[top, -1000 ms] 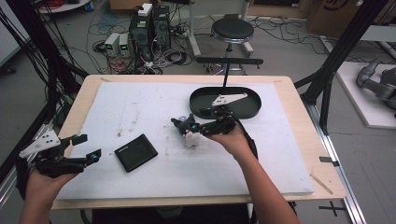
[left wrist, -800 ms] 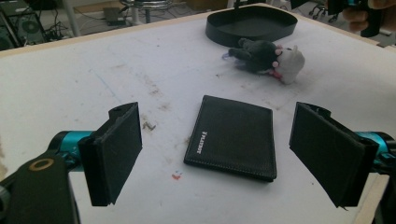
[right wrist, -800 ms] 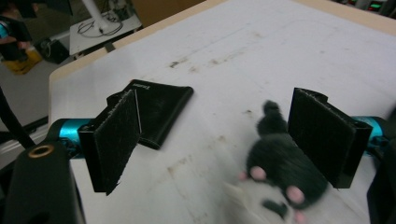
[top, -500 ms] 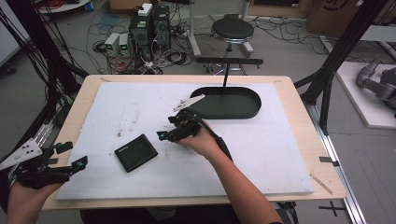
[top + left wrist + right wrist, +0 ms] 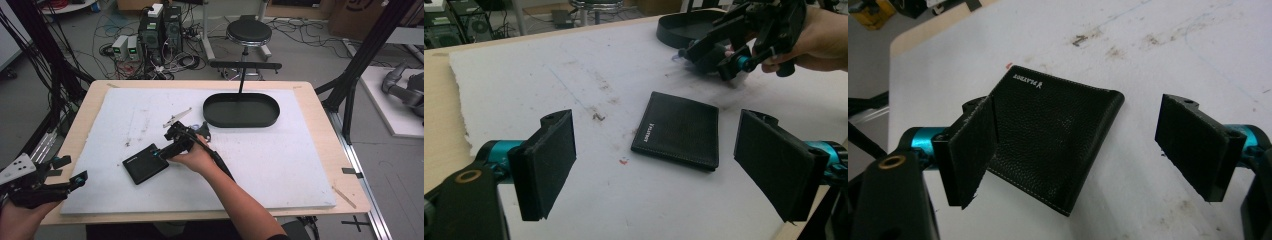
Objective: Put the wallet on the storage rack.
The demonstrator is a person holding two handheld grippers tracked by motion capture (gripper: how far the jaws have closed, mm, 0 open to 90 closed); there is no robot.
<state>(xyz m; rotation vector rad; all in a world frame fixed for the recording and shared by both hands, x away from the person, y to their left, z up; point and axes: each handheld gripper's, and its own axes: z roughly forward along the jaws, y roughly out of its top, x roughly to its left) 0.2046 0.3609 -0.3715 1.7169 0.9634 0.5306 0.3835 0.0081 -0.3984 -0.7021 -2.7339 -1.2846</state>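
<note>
The right gripper, jaws wide open, is hovering just above the black leather wallet, nearer than the open left gripper.

The high view looks forward and down from above the person's side of the table, taking in the whole white mat and the cluttered floor beyond. The left gripper view sits low at the table's near left corner, facing across the mat between its own two black jaws toward the black wallet and, farther off, the right gripper. The right gripper view hangs close above the same wallet, looking steeply down (the wallet's lettering reads upside down here). All three views share the wallet and the stained mat around it.
</note>
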